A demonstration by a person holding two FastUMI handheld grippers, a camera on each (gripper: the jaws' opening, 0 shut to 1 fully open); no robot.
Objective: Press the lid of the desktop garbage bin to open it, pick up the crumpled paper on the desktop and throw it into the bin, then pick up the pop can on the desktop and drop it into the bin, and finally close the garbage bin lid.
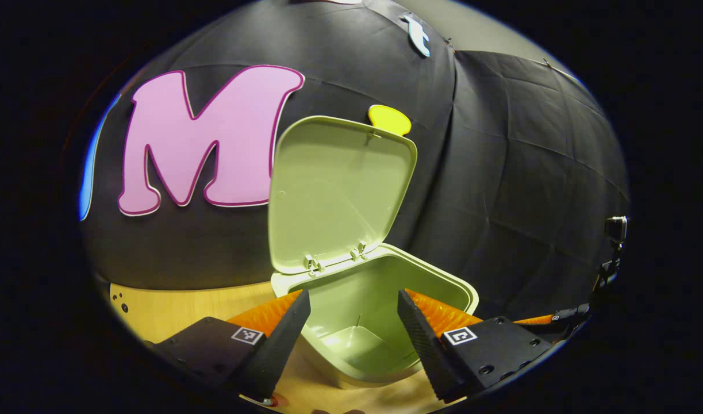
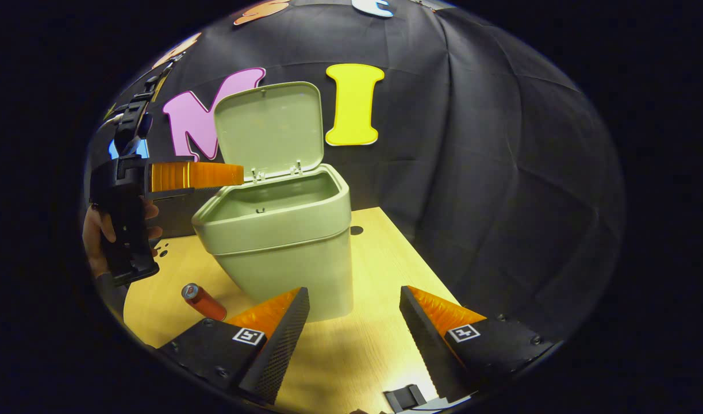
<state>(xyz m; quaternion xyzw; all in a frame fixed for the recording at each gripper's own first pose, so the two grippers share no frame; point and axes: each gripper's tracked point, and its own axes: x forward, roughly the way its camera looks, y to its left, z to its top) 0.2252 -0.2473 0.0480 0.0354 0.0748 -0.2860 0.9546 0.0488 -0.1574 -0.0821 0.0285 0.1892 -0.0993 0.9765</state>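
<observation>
While level, left gripper (image 2: 236,173) (fingers apart) above bin (image 2: 282,241)

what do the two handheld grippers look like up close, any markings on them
Each gripper, left and right, has two wedge-shaped fingers with textured inner faces, set on flat black blocks with screw holes. Each block carries a small square black-and-white tag. In the right gripper view the left gripper appears farther off, a dark boxy body with a handle gripped by a hand.

Each claw (image 1: 354,328) (image 2: 354,328) has a black body with visible screws and a square black-and-white marker beside each finger.
</observation>
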